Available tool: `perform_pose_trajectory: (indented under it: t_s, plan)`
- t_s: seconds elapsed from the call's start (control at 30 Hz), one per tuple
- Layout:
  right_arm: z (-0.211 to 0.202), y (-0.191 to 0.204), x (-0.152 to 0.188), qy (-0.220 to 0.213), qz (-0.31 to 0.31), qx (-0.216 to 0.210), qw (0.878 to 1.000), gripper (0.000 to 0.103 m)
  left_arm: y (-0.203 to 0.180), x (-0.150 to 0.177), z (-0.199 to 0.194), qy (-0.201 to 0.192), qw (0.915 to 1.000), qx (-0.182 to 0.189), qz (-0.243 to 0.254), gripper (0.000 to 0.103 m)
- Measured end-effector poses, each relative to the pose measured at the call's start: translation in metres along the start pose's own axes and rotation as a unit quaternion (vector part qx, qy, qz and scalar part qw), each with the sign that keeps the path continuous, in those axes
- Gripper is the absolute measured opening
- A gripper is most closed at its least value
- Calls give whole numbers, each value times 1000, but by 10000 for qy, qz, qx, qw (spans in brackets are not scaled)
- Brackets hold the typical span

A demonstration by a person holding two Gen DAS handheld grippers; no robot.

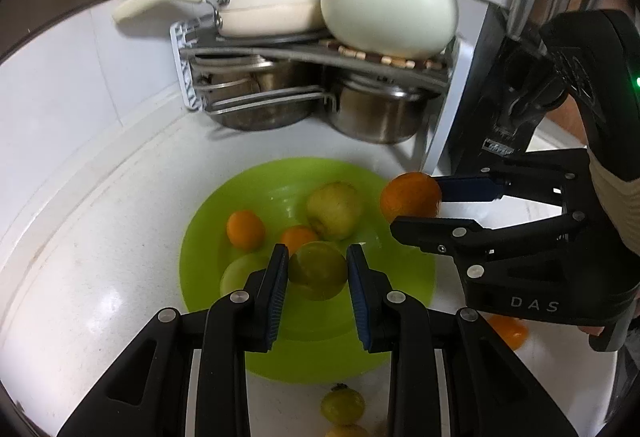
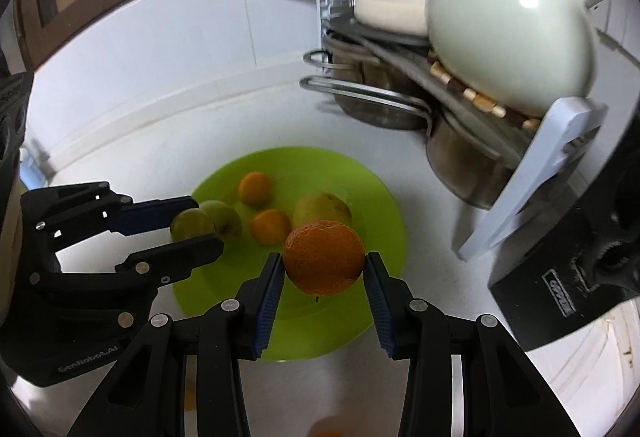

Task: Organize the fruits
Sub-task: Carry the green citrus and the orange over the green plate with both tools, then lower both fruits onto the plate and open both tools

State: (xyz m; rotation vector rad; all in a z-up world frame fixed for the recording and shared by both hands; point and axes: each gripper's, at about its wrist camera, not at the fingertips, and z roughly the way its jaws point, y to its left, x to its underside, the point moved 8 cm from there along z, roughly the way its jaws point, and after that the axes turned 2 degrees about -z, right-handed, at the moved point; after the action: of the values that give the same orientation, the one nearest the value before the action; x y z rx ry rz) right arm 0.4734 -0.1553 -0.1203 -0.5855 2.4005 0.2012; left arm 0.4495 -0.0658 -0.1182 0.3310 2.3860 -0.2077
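1. The left gripper (image 1: 318,271) has its jaws clamped on a small green fruit (image 1: 317,269), held over the near part of a lime-green plate (image 1: 208,249) on a white counter (image 1: 100,237)
2. The right gripper (image 2: 325,264) pinches an orange (image 2: 325,261) over the plate's right side
3. On the plate lie two small oranges (image 1: 245,230), a yellow-green apple (image 1: 334,211) and another pale green fruit (image 1: 236,275)
4. More fruit (image 1: 342,405) lies on the counter near the plate
5. A rack (image 1: 312,53) of pots stands at the far corner

Four oranges (image 1: 410,199), perhaps five green fruits (image 1: 318,269), one green plate (image 1: 404,277), two tongs (image 1: 318,279).
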Motion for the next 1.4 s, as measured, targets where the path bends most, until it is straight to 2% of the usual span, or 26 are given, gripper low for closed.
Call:
perform_pose_trajectory:
  t_s: [0.43,0.67,0.8,1.1,1.4]
  plan:
    - [38,-4,11,462,38,-168,9988,42,2,10,31,335,9994,91,22,30]
    - [43,-4,12,494,113,-238,9984,42,3,10,34,353,9993,103,34,30]
    - [43,-4,12,503,116,-276,9983,42,2,8,29,286,9995,98,30,36]
    - [23,-2,8,298,129,-247,9992,43,5,9,8,162,9999,-6,-38,39]
    - [-26,7,9,-114,224,-101,9996,43,2,2,-35,-252,9996,-70,-110,44]
